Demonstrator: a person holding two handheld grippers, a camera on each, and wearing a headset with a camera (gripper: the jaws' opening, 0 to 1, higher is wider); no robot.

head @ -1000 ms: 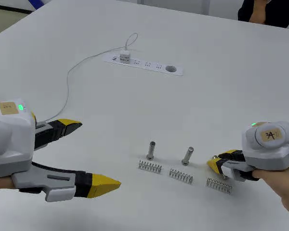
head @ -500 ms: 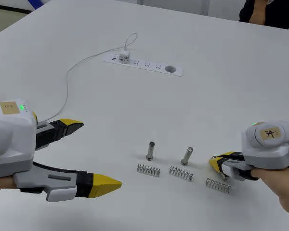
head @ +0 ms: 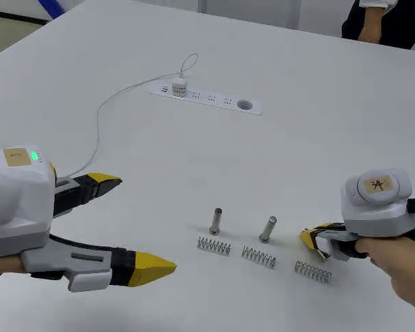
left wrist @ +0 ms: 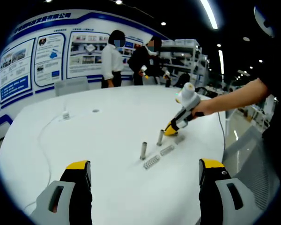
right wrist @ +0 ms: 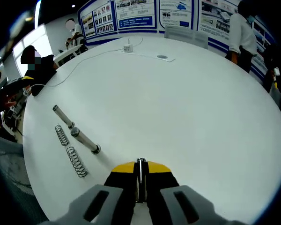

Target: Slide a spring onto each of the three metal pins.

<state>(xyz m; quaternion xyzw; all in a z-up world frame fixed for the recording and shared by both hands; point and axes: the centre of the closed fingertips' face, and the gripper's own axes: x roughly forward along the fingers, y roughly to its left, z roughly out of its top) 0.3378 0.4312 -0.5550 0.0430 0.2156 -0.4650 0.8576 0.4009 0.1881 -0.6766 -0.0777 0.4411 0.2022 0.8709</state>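
Between the closed jaws of the right claw [right wrist: 140, 165] a pin [right wrist: 140, 185] is clamped, its shaft running along the gap between the yellow tips. From the head view this claw [head: 310, 238] sits low at the table [head: 297, 138], to the right of the mid spring [head: 259, 257]; whether the pin's end touches the table I cannot tell. A hand [head: 395, 266] grips the claw from the right.

Just right of the mid spring, and a little nearer the person, lies the right spring [head: 312, 271], close under the right claw's tips. Left of the mid spring lies the left spring [head: 214, 245]. All three lie flat in a loose row, apart from one another.

Just behind the mid spring stands the right pin [head: 268, 229], upright on its head and bare. Behind and to the left of the mid spring stands the left pin [head: 215, 220], also upright and bare, just behind the left spring.

Well left of the mid spring hangs the left claw [head: 135, 225], its jaws spread wide with nothing between them; its own view [left wrist: 144, 165] looks across at the pins and springs.

Far behind the mid spring lies a strip [head: 207, 97] with a plug [head: 179, 87] in it, and a cable [head: 97, 121] trailing left.
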